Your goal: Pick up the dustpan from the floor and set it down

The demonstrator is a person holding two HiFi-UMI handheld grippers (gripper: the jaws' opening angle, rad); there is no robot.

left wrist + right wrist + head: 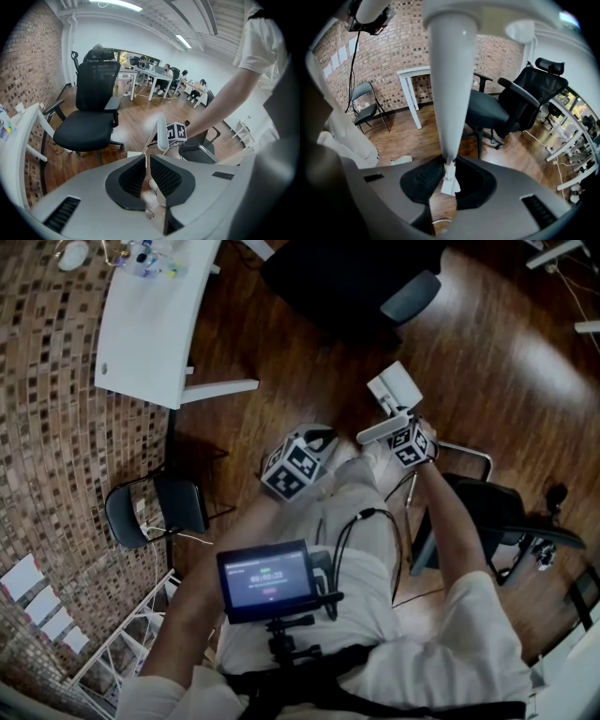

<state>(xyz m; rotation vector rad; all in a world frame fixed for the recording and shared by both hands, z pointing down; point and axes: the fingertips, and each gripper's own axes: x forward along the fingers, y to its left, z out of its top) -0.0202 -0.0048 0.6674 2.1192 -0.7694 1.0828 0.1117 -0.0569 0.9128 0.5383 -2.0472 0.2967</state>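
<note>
Wood-plank floor [487,352] underfoot, operator standing on it. Nearest to the body, left tongs [146,176] are held in front of the legs: jaws drawn in to a thin slit, nothing between them, only floor showing through the gap. Just beside and a little further out, right tongs [446,174] are clamped on the thin tail end of the dustpan [450,70] handle, and the white handle widens away from the jaws. From the head view the pan end [398,390] points away from the operator and looks clear of the floor, so my reading is pick-up done, set-down pending. Note for that step: the grip sits at the very end of a long handle, so the pan can swing. Lower slowly, keep the wrist steady, let the pan base meet the planks flat, and only then ease the jaws apart. Choose the bare boards between the black office chair [356,277] ahead and the second chair at the right, clear of their legs. Further left stand a folding chair [155,507] and a white bench [155,324], with the brick wall [47,427] behind.
</note>
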